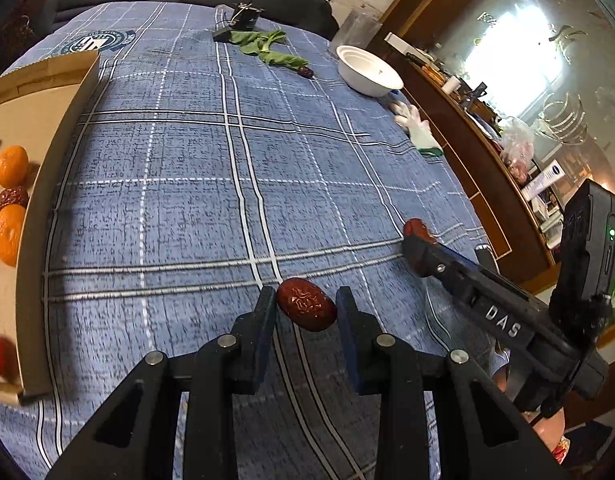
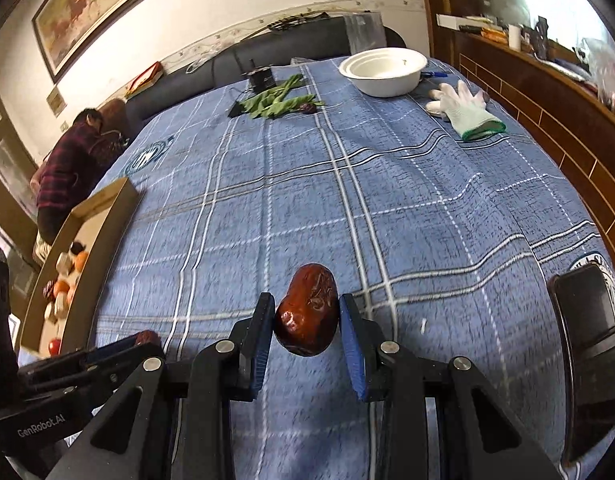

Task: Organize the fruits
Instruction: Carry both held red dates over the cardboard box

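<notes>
While each gripper (image 1: 306, 300) (image 2: 307, 305) pinches a date (image 1: 306, 309) (image 2: 307, 316), you're mid-carry; next, reach the box (image 1: 59, 184) and let go.

Matt black plastic left tongs (image 1: 306, 300) at lower centre of the left wrist view, angular triangular cut-outs in the frame, four round silver pivot screws, blue ribbed pads (image 1: 349, 344) inside the fingers. Same build on the right tongs (image 2: 306, 308). White lettering "DAS" along one side, "GenRobot.AI" on the other. Black camera block with green light, right edge.
</notes>
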A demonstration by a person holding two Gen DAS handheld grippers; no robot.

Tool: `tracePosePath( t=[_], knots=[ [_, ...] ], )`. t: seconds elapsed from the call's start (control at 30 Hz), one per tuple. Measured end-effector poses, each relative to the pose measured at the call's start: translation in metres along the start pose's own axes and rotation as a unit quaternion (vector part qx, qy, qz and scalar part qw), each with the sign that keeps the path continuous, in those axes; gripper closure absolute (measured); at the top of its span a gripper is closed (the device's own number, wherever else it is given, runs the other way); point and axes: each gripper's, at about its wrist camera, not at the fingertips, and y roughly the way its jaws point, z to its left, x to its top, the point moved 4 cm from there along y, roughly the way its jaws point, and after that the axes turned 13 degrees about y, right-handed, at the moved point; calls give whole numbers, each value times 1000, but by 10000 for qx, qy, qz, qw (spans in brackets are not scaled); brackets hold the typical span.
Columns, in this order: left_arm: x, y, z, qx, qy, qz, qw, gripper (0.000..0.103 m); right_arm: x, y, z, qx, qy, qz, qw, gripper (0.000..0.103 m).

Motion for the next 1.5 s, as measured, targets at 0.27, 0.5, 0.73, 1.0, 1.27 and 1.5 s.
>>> tracePosePath(
  t=[0.27, 0.5, 0.73, 1.0, 1.27, 1.5],
  knots=[
    [-5, -17, 0, 153, 116, -183, 9996, 73, -16, -10, 14, -181, -306, -125, 9993, 67],
    [-7, -29, 6, 246, 131, -299, 9992, 73, -23, -15, 26, -190, -445, -139, 9987, 67],
    [-12, -39, 18, 275, 31, -380, 9989, 73, -27, -16, 44, -158, -628, -152, 9978, 67],
    [-17, -56, 46, 330, -258, -492, 9979, 73, -32, -14, 73, -42, -876, -94, 9961, 67],
    [-30, -92, 108, 379, -968, -764, 9916, 73, -37, -5, 127, 309, -1342, 19, 9905, 67],
    [-40, -130, 143, 752, -1193, -976, 9852, 73, -49, 3, 194, 958, -1875, 226, 9773, 67]
  ],
)
